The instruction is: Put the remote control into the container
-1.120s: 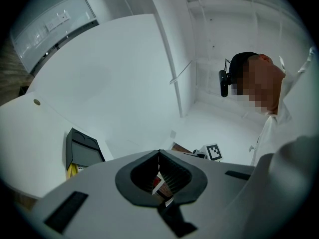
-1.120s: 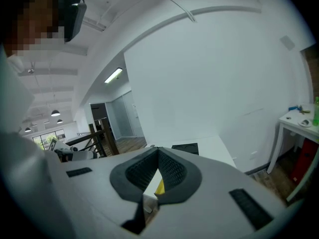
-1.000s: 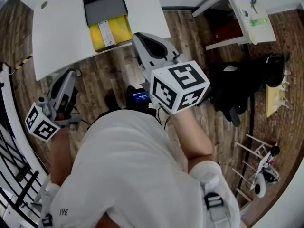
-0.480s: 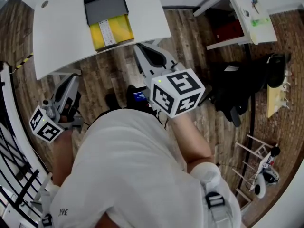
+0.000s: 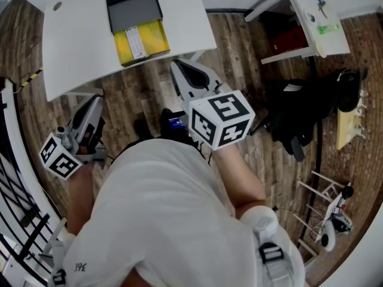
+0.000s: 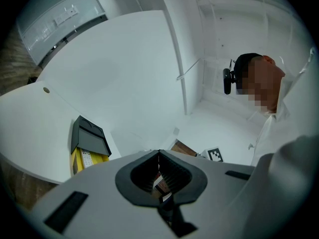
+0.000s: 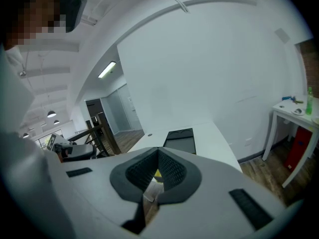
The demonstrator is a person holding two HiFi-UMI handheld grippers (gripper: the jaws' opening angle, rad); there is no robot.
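Head view: remote control (image 5: 136,42) lies on yellow tray (image 5: 154,36) touching black container (image 5: 133,8) on white table (image 5: 78,40). Left gripper (image 5: 96,99) and right gripper (image 5: 177,64) are both closed, empty, near table's edge.

A small white side table (image 5: 302,5) is seen at upper right, a green bottle (image 5: 325,27) upon it; a black object (image 5: 299,109) is seen below on the wooden floor (image 5: 239,46).

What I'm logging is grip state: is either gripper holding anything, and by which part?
Nothing is held: left gripper and right gripper are both shut, empty. The remote lies in the yellow container.
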